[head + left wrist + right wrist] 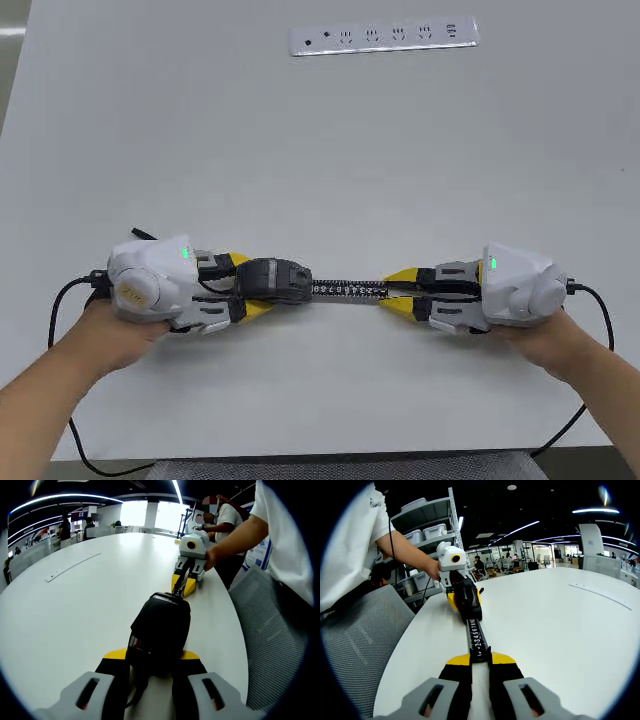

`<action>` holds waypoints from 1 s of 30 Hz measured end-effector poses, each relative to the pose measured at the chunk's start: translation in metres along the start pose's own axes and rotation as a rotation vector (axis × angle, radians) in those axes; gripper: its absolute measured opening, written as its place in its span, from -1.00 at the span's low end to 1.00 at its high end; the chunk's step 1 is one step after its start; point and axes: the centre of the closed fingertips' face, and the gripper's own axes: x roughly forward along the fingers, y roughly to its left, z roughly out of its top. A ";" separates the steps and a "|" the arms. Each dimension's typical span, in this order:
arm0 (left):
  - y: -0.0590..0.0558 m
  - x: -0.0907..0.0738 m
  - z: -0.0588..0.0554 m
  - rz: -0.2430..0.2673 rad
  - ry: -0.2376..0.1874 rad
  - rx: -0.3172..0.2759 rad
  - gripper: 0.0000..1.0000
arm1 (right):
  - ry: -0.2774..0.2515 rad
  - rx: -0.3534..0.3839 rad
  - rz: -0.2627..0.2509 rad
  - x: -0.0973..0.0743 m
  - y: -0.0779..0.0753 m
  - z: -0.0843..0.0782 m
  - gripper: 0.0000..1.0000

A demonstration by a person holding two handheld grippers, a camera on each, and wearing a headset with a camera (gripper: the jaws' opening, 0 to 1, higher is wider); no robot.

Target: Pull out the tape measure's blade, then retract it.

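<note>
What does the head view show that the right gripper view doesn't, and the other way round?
Head view alone: the hand that holds the right gripper, seen from above.

Right gripper view alone: shelves with storage bins, and long ceiling lights.

Both: the left gripper shut on the black tape measure, its numbered blade pulled out and pinched in the right gripper's jaws, the white table, and the power strip.
</note>
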 end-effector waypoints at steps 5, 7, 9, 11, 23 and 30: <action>0.000 0.000 0.001 0.000 0.002 0.002 -0.43 | -0.004 0.007 -0.005 -0.007 0.000 -0.002 -0.82; -0.001 0.000 0.001 0.000 0.002 0.002 -0.43 | -0.006 0.011 -0.008 -0.010 0.000 -0.003 -0.82; -0.001 -0.001 0.002 0.001 0.003 0.003 -0.43 | -0.009 0.016 -0.009 -0.013 -0.001 -0.004 -0.82; -0.001 -0.001 0.002 0.002 0.003 0.002 -0.43 | -0.009 0.016 -0.010 -0.015 -0.001 -0.005 -0.82; -0.001 0.000 0.003 0.004 0.004 0.001 -0.43 | -0.008 0.028 -0.014 -0.029 -0.004 -0.010 -0.82; -0.001 0.000 0.003 0.005 0.006 -0.001 -0.43 | -0.007 0.042 -0.013 -0.038 -0.004 -0.010 -0.82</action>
